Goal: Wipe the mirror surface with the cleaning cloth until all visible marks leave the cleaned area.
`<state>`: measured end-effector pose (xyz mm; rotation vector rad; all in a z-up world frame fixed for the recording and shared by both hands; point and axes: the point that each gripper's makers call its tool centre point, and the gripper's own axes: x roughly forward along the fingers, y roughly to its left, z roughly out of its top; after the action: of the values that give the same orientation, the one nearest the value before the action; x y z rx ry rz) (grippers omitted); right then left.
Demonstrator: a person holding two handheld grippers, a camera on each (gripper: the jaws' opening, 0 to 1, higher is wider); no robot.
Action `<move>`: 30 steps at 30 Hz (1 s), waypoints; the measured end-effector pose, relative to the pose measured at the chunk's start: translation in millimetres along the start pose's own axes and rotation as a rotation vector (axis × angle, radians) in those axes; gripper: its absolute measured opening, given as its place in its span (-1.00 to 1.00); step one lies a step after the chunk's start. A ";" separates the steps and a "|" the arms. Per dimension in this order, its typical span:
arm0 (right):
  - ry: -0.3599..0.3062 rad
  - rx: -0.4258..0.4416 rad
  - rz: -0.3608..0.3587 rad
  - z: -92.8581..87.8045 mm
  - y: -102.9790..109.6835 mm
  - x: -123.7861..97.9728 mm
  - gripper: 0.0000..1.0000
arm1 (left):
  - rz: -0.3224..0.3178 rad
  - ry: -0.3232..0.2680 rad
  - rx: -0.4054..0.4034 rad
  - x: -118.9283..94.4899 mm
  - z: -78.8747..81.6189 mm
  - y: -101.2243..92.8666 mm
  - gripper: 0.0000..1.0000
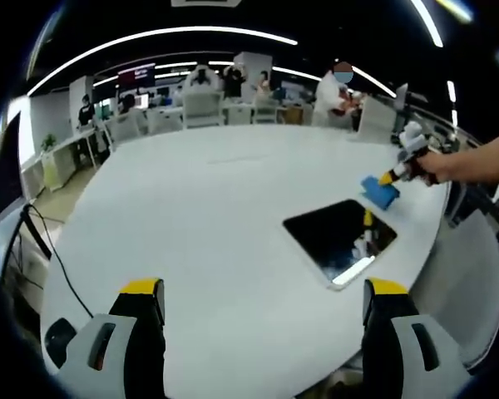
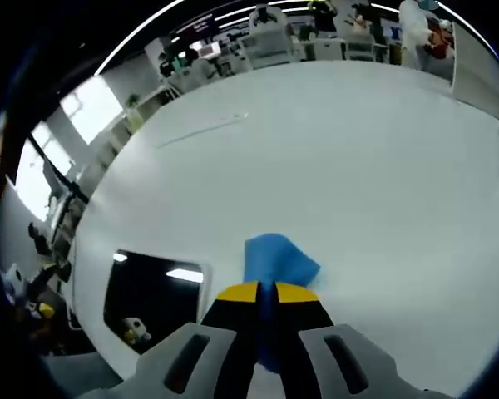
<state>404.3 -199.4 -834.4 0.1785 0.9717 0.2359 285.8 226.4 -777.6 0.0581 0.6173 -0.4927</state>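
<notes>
A dark rectangular mirror (image 1: 339, 238) lies flat on the white table, right of centre in the left gripper view. Just beyond its far corner my right gripper (image 1: 393, 176), held by a person's hand, is shut on a blue cleaning cloth (image 1: 380, 191). In the right gripper view the cloth (image 2: 276, 261) hangs from the closed yellow-tipped jaws of the right gripper (image 2: 259, 290) over the bare table, with the mirror (image 2: 154, 295) to the left. My left gripper (image 1: 262, 291) stands open near the table's front edge, its jaws wide apart with nothing between them.
The large white table (image 1: 200, 208) has a curved edge on the right. A black cable (image 1: 46, 241) runs down at the left. Chairs (image 1: 201, 108), desks and several people stand at the back of the room.
</notes>
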 end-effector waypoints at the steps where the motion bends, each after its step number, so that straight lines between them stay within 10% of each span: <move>1: 0.000 0.002 0.004 0.2 1.8 0.3 -0.98 | 0.000 0.002 0.002 0.2 -0.4 0.2 0.99; 30: 0.069 0.085 0.080 -20.0 64.8 35.9 -0.98 | -0.038 0.011 -0.002 -0.2 -10.0 0.8 0.99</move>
<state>399.5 -126.4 -857.5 0.2889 1.0450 0.2755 280.6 229.1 -785.7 0.0474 0.6309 -0.5291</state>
